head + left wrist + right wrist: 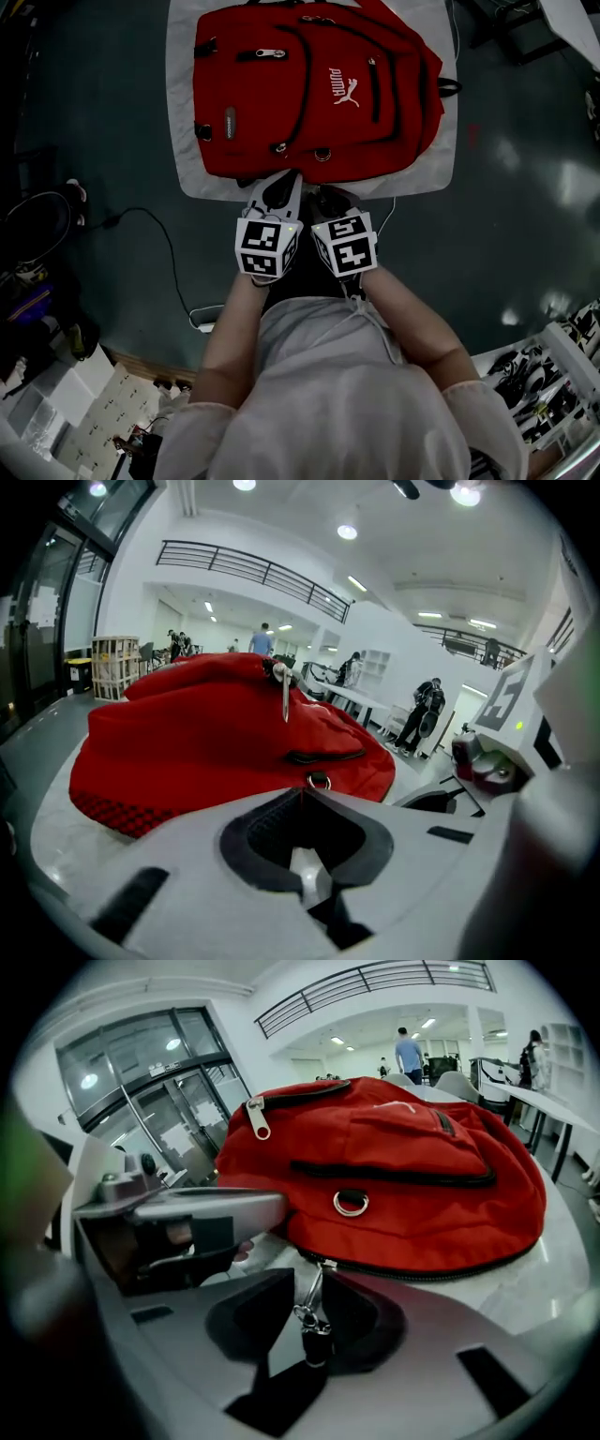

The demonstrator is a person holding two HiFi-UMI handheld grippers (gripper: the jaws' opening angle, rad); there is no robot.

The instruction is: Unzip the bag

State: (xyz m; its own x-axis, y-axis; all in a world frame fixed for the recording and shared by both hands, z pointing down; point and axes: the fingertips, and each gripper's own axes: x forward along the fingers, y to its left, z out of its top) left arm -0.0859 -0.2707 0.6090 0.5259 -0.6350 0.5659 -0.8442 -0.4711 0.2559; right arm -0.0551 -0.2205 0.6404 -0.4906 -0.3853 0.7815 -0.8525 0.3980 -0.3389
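Note:
A red backpack (pixel 309 89) lies flat on a white table (pixel 186 141), with its near edge toward me. My left gripper (pixel 283 180) sits at that near edge; in the left gripper view its jaws (pixel 300 794) are closed together, with a sliver of red fabric (pixel 206 733) pinched at the tips. Just to its right is my right gripper (pixel 328 199). In the right gripper view it (pixel 314 1283) is shut on the metal zipper pull (pixel 309 1305), which leads up to the black zipper (pixel 422 1274) along the lower seam of the backpack (pixel 403 1176).
The table stands on a dark floor, where a black cable (pixel 169 253) runs to a power strip at the left. Boxes lie at the lower left and a bin of parts (pixel 544 375) at the lower right. People stand far off in the hall.

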